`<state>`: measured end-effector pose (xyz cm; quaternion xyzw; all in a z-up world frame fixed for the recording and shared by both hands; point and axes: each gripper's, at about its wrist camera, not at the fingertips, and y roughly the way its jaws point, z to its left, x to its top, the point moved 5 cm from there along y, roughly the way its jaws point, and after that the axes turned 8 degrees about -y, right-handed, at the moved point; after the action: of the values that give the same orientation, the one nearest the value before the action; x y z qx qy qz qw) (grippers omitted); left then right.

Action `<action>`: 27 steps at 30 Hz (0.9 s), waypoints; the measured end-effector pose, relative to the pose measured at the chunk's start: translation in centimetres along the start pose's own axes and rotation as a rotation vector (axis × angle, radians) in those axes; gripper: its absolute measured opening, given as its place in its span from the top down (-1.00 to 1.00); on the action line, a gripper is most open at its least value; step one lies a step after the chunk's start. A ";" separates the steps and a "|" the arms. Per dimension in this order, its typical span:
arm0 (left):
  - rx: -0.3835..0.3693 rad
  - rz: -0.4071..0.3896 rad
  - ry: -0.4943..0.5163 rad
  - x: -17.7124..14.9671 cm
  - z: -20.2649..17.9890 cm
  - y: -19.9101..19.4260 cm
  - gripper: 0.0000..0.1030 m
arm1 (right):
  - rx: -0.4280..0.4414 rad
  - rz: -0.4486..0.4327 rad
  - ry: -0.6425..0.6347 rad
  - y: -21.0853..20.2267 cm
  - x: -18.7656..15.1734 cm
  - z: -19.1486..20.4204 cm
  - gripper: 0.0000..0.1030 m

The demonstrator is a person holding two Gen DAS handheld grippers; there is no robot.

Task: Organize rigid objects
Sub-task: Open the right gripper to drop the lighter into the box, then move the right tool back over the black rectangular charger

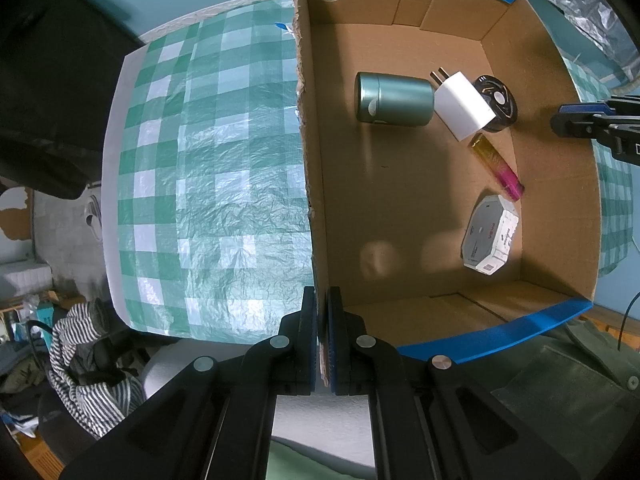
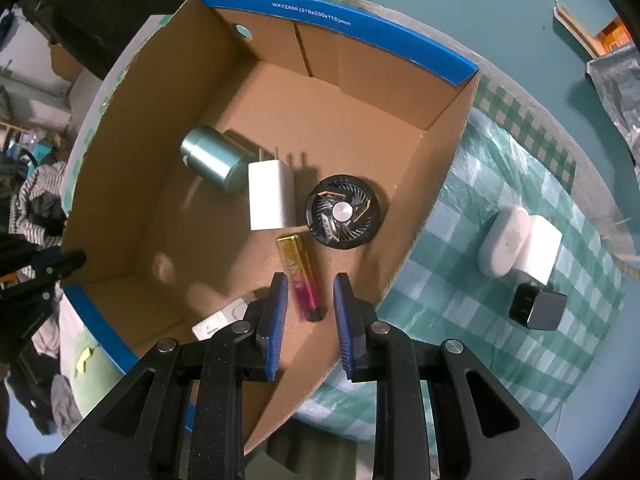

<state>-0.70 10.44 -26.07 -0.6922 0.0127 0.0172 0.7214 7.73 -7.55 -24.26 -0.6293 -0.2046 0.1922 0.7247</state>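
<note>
A checked green-and-white cloth covers the tabletop (image 1: 208, 168), where an open cardboard box (image 1: 400, 168) with blue-taped rims is being filled. The left gripper (image 1: 321, 296) steadies it, fingers clamped on the top edge of one side wall. The right gripper (image 2: 310, 278) hangs over the box's interior, pointing down. Its fingers stand a narrow way apart with nothing between them.

On the box floor lie a green metal tin (image 2: 212, 160) on its side, a black blower fan (image 2: 342, 212), a white plug adapter (image 2: 270, 196), a white octagonal packet (image 1: 490, 236) and a yellow-and-pink lighter (image 2: 300, 276). The adapter sits between tin and fan, close against both, and the lighter is just below it.

Three items wait outside on the cloth, beyond the box's other side wall. They are a white rounded case (image 2: 504, 240), a white charger block (image 2: 540, 248) touching it, and a dark cube charger (image 2: 538, 306) just beside them.

The sorting looks better than half done, with the empty right gripper between loads. The next move appears to call for lifting clear of the wall, crossing to that trio, opening wider and closing on one piece while the left holds the box.
</note>
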 end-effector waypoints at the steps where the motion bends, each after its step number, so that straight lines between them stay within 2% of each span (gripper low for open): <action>1: 0.000 0.001 -0.001 0.0 0.0 0.0 0.91 | -0.003 -0.001 0.001 0.0 0.0 0.0 0.57; 2: 0.001 0.001 -0.001 0.1 -0.1 0.0 0.91 | -0.005 -0.001 0.003 -0.1 0.0 0.0 0.56; 5: 0.004 -0.001 0.001 0.0 0.1 -0.1 0.91 | -0.007 -0.010 0.010 -0.4 0.0 0.0 0.35; 16: 0.007 -0.002 0.003 -0.1 0.1 -0.1 0.91 | 0.018 -0.061 0.067 -2.6 -0.5 -0.7 0.19; 20: 0.007 -0.003 0.003 -0.2 0.1 -0.2 0.91 | -0.003 -0.087 0.089 -3.8 -0.8 -1.6 -0.07; 27: 0.007 -0.003 0.002 -0.2 0.1 -0.2 0.91 | -0.018 -0.102 0.147 -4.8 -1.8 -4.6 -0.08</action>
<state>-0.88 10.51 -25.91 -0.6897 0.0125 0.0155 0.7239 8.77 -12.98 -20.13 -0.6369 -0.1844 0.1067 0.7410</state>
